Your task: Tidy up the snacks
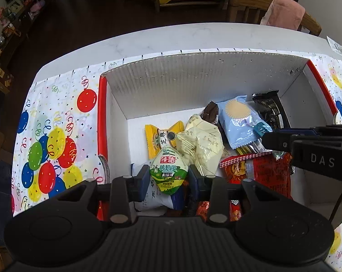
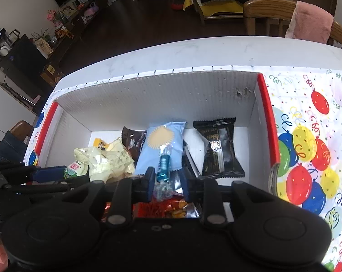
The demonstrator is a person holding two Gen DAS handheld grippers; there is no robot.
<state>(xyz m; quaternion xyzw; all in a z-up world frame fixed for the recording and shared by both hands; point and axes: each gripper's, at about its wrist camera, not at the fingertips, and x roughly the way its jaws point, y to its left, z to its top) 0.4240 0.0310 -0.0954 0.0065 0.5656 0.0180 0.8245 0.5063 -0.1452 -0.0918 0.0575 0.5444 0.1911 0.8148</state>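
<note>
A white cardboard box with red edges point(image 1: 148, 83) holds several snacks. My left gripper point(image 1: 168, 178) is over the box's near side, its pads against both sides of a green and white quail-egg packet point(image 1: 168, 172). My right gripper point(image 2: 166, 182) is over the box's middle, jaws partly apart around a small teal candy in clear wrap point(image 2: 164, 165); it looks loose between them. In the box lie a cream packet point(image 1: 202, 142), a yellow packet point(image 1: 157, 138), a brown one point(image 1: 209, 111), a light blue one point(image 2: 162, 145), a black one point(image 2: 218, 149) and red packets point(image 1: 261, 172).
The box sits on a balloon-print cloth point(image 1: 57, 124) over a white table point(image 1: 193, 36). A wooden chair with a pink cloth point(image 2: 307, 20) stands behind the table. The right gripper's body point(image 1: 318, 149) reaches in from the right in the left wrist view.
</note>
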